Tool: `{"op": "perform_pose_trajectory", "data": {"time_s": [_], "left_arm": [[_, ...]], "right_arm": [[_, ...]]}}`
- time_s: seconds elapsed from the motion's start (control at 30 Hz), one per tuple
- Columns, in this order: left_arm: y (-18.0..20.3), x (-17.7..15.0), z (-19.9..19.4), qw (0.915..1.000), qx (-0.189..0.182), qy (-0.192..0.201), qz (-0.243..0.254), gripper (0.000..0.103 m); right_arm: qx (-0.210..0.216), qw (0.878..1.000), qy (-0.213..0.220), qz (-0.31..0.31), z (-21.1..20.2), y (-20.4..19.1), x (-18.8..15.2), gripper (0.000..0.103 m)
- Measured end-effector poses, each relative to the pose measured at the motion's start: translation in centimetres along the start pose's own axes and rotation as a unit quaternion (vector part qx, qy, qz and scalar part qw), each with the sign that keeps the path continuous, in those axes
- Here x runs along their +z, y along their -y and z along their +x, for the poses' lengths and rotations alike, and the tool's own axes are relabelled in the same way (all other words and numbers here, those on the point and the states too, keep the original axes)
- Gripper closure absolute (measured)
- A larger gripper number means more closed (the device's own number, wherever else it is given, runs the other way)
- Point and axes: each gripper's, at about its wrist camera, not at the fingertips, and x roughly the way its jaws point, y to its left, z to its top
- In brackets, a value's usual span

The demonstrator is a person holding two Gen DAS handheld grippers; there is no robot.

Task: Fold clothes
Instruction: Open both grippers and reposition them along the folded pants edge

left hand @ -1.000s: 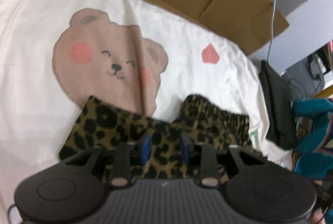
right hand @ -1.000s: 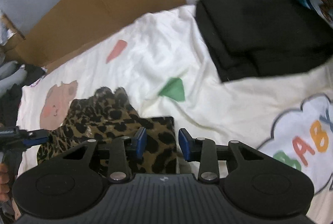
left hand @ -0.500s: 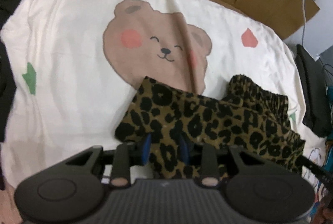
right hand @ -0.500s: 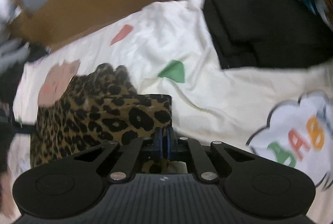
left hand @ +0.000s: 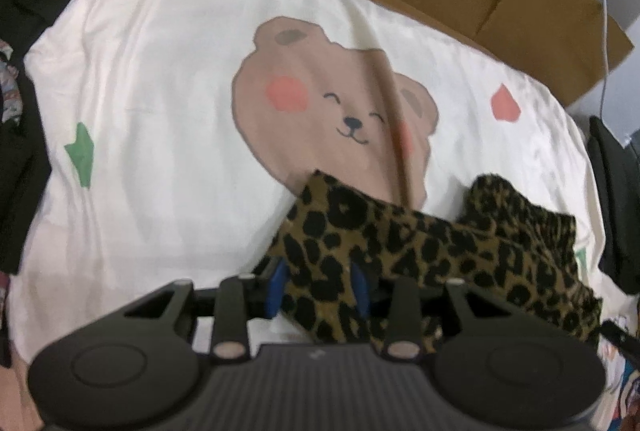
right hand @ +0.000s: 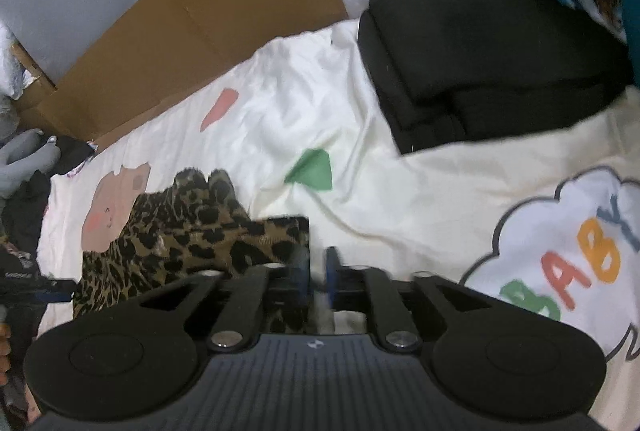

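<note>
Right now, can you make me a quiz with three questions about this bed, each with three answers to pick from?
1. Where is the leopard cloth?
A. On the cardboard
B. On the sheet, covering the bottom edge of the bear picture
C. On a hanger

2. What colour are the bear's cheeks?
A. Blue
B. Yellow
C. Pink

3. How are the black clothes?
A. Folded in a pile
B. Hanging up
C. Rolled into a ball

Answers:
1. B, its top corner lies over the bear's chin.
2. C, round pink spots sit beside the smile.
3. A, flat layers are stacked with straight edges.
</note>
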Motion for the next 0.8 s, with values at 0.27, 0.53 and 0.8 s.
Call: {"op": "perform_pose_trajectory", "data": {"time_s": [0.27,0.53,0.8], "left_arm": [[-1.2,1.1,0.7,0.9965,0.019,-0.007,0.081,0.061],[0.7,1.5,2.2,0.9861,0.016,-0.004,0.165,0.051],[1.7,1.8,3.4,0.9856,0.004,-0.004,0.169,0.052]], "right_arm": [[0.003,0.997,-0.013,-0.08,1.0,-1.5,0.5,0.057],[0.013,0.993,-0.032,-0.109,2.0,-2.4,0.9,0.095],[0.005,0.996,-0.02,-0.088,1.7,-2.0,2.0,0.101]]}}
